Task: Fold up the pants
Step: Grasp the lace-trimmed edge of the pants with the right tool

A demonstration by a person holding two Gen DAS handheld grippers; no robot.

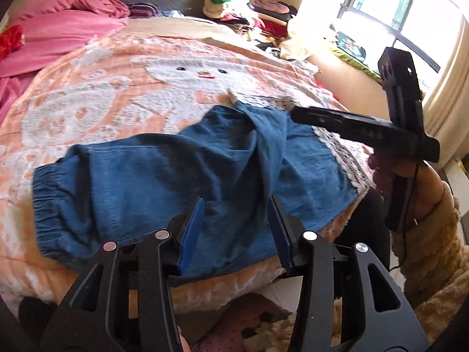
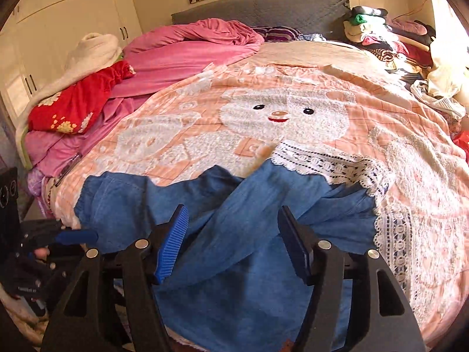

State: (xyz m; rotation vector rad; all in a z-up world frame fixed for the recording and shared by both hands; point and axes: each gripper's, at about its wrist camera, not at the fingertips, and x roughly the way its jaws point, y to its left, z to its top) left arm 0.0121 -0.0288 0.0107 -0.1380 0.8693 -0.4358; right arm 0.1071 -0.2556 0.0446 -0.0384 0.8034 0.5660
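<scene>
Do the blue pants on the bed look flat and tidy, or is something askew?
Not tidy. The blue denim pants lie rumpled on the peach bear-pattern blanket: one leg crosses diagonally over the other, and the lace-trimmed hems point in different directions.

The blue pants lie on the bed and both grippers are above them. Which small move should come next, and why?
Probably lower the right gripper onto the pants near the lace waistband and close on the cloth. Both grippers are open and hold nothing. One leg lies crossed over the other, so the pants are not flat enough to fold. The left gripper could then take the cuff to pull them straight.
</scene>
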